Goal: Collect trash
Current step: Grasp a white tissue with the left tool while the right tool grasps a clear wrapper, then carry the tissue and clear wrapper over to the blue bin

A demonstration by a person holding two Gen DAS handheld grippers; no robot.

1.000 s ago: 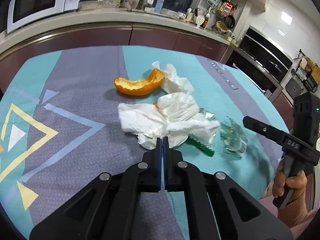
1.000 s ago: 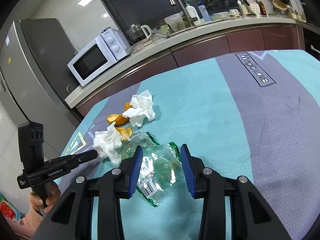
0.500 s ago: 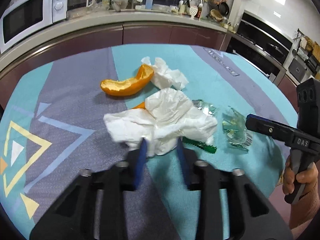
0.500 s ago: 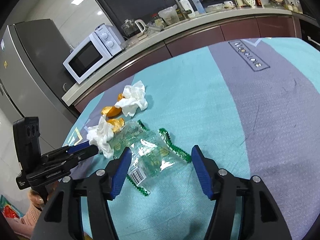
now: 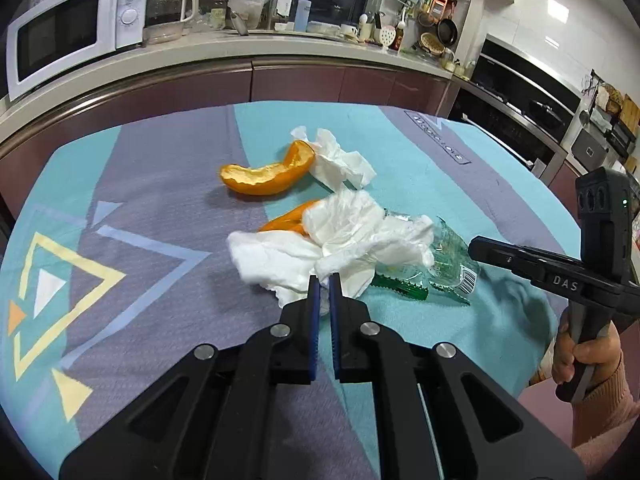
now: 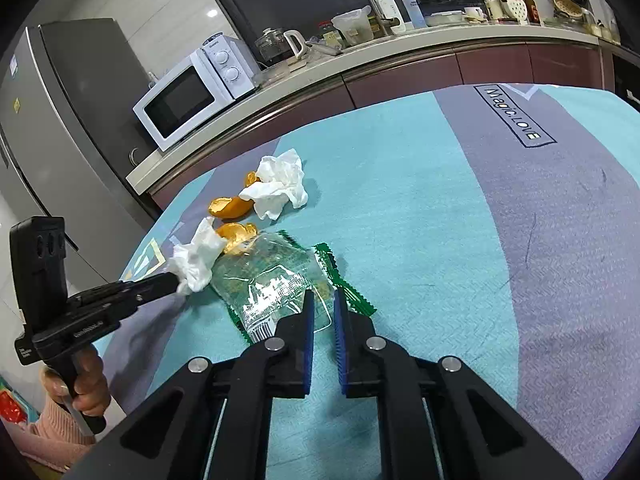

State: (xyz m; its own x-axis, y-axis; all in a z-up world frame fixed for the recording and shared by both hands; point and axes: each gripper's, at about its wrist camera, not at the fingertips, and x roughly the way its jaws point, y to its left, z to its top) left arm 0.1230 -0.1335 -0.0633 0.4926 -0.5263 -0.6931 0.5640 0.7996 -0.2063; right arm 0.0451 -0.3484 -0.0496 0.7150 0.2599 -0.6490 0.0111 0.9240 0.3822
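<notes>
Tablecloth [image 6: 440,208]: open right of wrapper [image 6: 276,280]

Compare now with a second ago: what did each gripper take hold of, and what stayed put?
The left gripper opened briefly, then closed on the near tissue. The right gripper widened, then closed on the clear wrapper's edge. The orange peel and far tissue stayed put on the tablecloth.

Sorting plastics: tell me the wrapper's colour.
Clear wrapper with green zigzag edges; right wrist view shows it best.
</notes>
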